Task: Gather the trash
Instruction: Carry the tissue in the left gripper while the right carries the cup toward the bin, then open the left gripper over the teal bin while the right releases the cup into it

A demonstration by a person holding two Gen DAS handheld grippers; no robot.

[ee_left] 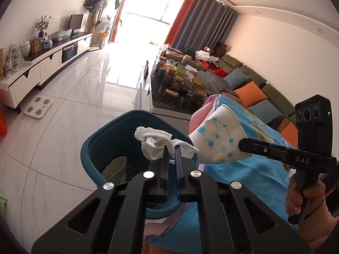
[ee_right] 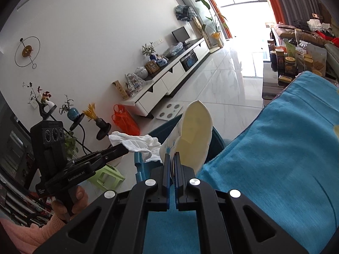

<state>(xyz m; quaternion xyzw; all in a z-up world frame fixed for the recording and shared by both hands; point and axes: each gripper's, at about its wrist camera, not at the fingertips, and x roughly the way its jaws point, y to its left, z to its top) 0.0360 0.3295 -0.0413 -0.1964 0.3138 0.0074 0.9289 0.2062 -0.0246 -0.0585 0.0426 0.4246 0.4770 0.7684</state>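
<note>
Crumpled tissue (ee_left: 157, 141): plain white. Paper cup (ee_left: 218, 141): white outside, printed with blue dots joined by thin lines; cream inside. Trash bin (ee_left: 101, 139): dark teal. Cloth (ee_right: 275, 148): bright blue, with a pink-purple edge. Both grippers: black, with silver screws.

The left gripper (ee_left: 172, 151) has its jaws drawn nearly together, pinching a crumpled white tissue (ee_left: 156, 142) between the fingertips. The right gripper (ee_right: 172, 158) is likewise closed down, its jaws clamped on the wall of a squashed paper cup (ee_right: 196, 135). Each tool is held by a pistol handle: the right hand (ee_left: 300, 196) wraps the grip from below, and the left hand (ee_right: 67, 203) does the same, both wrists apparently in pink sleeves. The two grippers sit near each other, tips angled inward.
</note>
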